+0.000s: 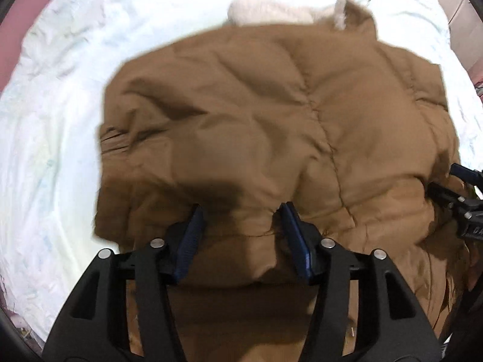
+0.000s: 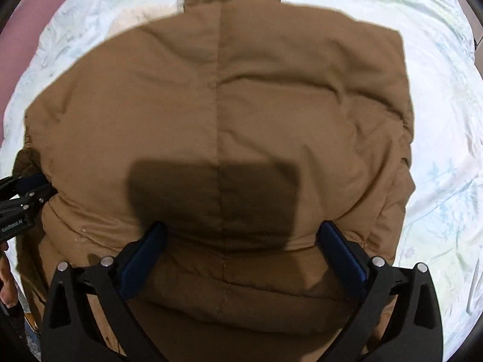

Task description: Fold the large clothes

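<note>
While a person works over the bed with a gripper in each hand, a large brown padded coat waits to be folded.

Coat: the brown coat (image 2: 223, 126) lies spread across the middle of the bed, collar toward the far edge and hem toward the near edge, a seam running down its centre.

Trim: a cream fleece lining (image 1: 265, 10) shows at the collar end in the left wrist view.

Bed: a pale, creased bedsheet (image 2: 437, 166) carries the coat and shows on both sides of it.

Left gripper: the left gripper (image 1: 241, 226) has its blue pads on either side of a bunched ridge of coat fabric near the hem; the jaws stand only partly closed, and whether they actually pinch the cloth cannot be told.

Right gripper: the right gripper (image 2: 241, 247) hangs over the lower middle of the coat with its jaws spread wide and nothing between them, its shadow falling on the fabric.

Step in hand, as judged: taking hold of the near hem at two points ahead of a fold toward the collar.

Doing it well: both grips should likely bite through every padded layer, sit evenly on each side of the centre seam, and lift together so the bulky fabric turns over flat instead of twisting.
</note>
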{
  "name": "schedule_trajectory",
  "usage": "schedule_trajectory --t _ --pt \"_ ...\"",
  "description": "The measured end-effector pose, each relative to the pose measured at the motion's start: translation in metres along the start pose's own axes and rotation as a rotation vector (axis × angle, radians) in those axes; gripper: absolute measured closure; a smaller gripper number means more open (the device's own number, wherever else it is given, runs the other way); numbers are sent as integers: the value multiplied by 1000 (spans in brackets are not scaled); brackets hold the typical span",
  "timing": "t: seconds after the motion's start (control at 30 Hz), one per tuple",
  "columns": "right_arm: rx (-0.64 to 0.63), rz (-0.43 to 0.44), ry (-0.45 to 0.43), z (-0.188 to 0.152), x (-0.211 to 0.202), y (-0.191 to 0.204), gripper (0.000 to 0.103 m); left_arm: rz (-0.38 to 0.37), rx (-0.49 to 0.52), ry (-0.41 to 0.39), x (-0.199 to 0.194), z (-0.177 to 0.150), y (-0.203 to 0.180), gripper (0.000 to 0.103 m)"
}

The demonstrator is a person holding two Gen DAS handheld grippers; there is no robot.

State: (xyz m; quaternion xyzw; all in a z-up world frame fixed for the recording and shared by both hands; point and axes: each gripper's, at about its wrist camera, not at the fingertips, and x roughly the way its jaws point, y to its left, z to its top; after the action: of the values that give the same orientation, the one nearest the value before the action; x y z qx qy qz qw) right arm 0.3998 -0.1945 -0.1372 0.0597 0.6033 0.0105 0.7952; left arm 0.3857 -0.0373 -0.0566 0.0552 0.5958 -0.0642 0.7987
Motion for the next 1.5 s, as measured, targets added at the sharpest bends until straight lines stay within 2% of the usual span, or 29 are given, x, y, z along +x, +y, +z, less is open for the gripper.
schedule_trajectory --t 0.07,0.1,0.2,0.33,0.43,0.5,0.57,0.63,0.67,0.7,0.77,0.87,0.93,1.0,1.13,1.23,1.33,1.4,1.5 --pt "10 -6 -53 -14 -21 -3 2 -9 1 -38 -19 -20 -5 42" --pt "18 -19 -89 -22 -33 -7 2 -17 -7 -57 -31 -36 -2 32" --pt "62 -55 -258 -60 -80 -11 2 -53 -37 -148 -68 -85 3 22" --pt "49 -76 -368 -110 -113 -5 2 -44 -81 -263 -115 -138 30 5" --pt "31 -116 -438 -160 -127 -1 2 -71 -94 -301 -124 -175 43 3" --pt "32 -125 -473 -172 -132 1 2 -70 -103 -328 -138 -210 53 3" --pt "18 -140 -535 -200 -146 2 2 -63 -105 -356 -149 -239 58 3" --pt "-4 -186 -592 -215 -163 3 2 -62 -98 -377 -150 -256 54 3" --pt "-6 -199 -615 -224 -168 5 2 -63 -97 -380 -146 -255 51 3" --pt "-4 -190 -631 -232 -171 5 2 -64 -96 -381 -145 -261 52 3" --pt "-20 -119 -618 -245 -170 2 2 -60 -103 -378 -146 -275 59 3" --pt "-16 -62 -515 -251 -149 -1 2 -88 -133 -380 -148 -292 63 3" --pt "20 -25 -516 -262 -148 -6 2 -86 -143 -416 -150 -297 61 3" --pt "36 -13 -532 -270 -148 -8 2 -50 -154 -450 -154 -303 60 3" --pt "32 -75 -571 -278 -161 -10 2 -20 -160 -492 -167 -310 62 3" --pt "40 -130 -637 -287 -178 -13 2 -52 -145 -491 -174 -316 62 3" --pt "59 -227 -682 -299 -187 -16 2 -86 -126 -520 -180 -325 61 3" --pt "68 -245 -666 -307 -186 -20 2 -53 -117 -529 -179 -332 59 3" --pt "78 -265 -643 -321 -184 -27 2 12 -100 -498 -170 -339 56 3"
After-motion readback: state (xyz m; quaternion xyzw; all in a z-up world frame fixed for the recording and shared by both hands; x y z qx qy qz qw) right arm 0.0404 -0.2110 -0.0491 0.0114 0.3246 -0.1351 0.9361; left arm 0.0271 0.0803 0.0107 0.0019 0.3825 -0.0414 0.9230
